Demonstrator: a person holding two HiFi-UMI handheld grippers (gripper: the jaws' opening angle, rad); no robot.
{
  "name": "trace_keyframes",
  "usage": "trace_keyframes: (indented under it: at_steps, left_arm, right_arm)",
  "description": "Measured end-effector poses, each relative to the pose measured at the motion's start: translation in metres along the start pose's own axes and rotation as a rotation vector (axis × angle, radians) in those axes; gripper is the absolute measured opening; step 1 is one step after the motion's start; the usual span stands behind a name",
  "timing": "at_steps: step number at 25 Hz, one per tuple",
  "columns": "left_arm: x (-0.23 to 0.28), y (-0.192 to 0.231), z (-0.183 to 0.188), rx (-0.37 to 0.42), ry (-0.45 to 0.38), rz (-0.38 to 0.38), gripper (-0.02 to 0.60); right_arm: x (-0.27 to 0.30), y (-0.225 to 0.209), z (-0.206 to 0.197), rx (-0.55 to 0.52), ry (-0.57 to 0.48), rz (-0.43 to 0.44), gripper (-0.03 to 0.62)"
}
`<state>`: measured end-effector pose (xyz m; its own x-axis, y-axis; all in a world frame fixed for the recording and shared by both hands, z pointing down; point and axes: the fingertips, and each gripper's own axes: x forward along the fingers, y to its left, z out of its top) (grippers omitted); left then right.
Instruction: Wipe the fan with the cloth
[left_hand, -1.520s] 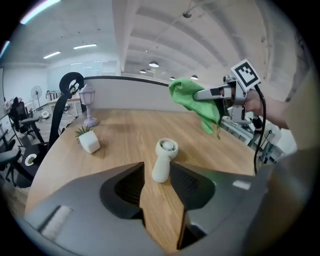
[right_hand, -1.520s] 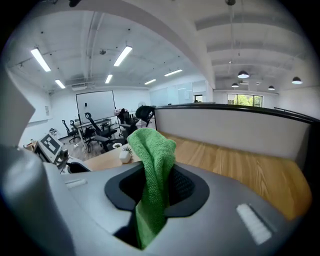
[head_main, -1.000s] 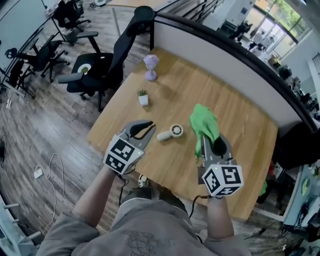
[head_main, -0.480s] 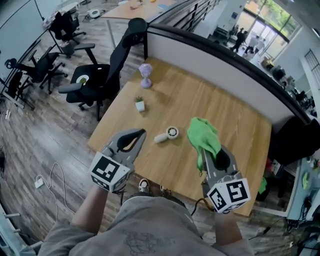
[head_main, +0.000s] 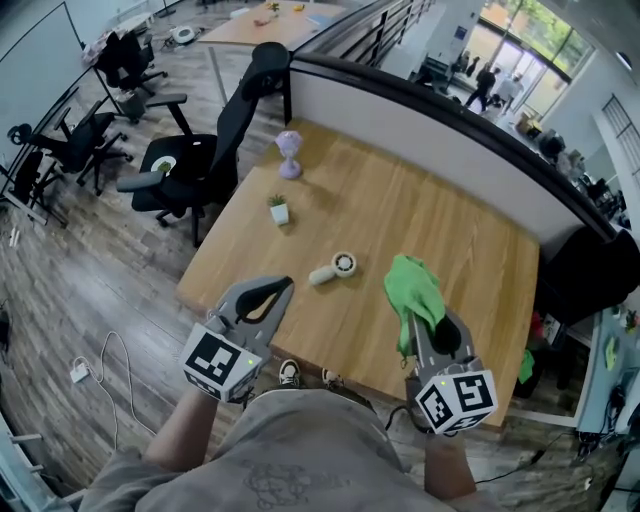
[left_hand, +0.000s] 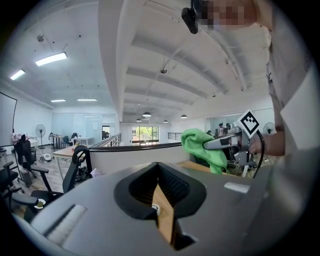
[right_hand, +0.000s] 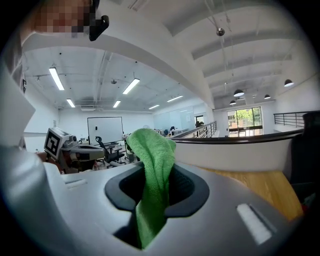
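Observation:
A small white hand-held fan (head_main: 336, 267) lies on its side on the wooden table (head_main: 440, 240), near the front edge. My left gripper (head_main: 286, 284) hovers at that front edge, below and left of the fan, shut with nothing in it (left_hand: 158, 167). A green cloth (head_main: 414, 293) bunches up out of my right gripper (head_main: 411, 320), which is shut on it, right of the fan and apart from it. In the right gripper view the cloth (right_hand: 156, 165) hangs between the jaws. The left gripper view shows the cloth (left_hand: 202, 148) off to the right.
A little potted plant (head_main: 279, 208) and a purple ornament (head_main: 289, 153) stand at the table's far left. A dark-topped partition (head_main: 450, 120) runs along the back edge. Black office chairs (head_main: 195, 150) stand on the floor to the left.
Both grippers have drawn back from the fan toward the table's front edge and risen. The left jaws, slightly apart beside the fan, have closed empty. The fan stays on the table.

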<state>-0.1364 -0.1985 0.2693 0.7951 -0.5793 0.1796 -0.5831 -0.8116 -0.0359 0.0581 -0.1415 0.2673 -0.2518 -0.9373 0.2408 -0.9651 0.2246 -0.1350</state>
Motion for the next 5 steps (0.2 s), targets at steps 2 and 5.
trace_keyframes:
  at_steps: [2, 5]
  left_arm:
    - [-0.0015, -0.0015, 0.0023, 0.001, -0.006, -0.009, 0.002]
    - [-0.0029, -0.0001, 0.0048, 0.012, -0.010, -0.017, 0.002]
  right_arm:
    - [-0.0013, -0.0046, 0.0023, 0.004, -0.010, -0.022, 0.095]
    - [0.0003, -0.0058, 0.0034, 0.008, -0.018, -0.037, 0.095]
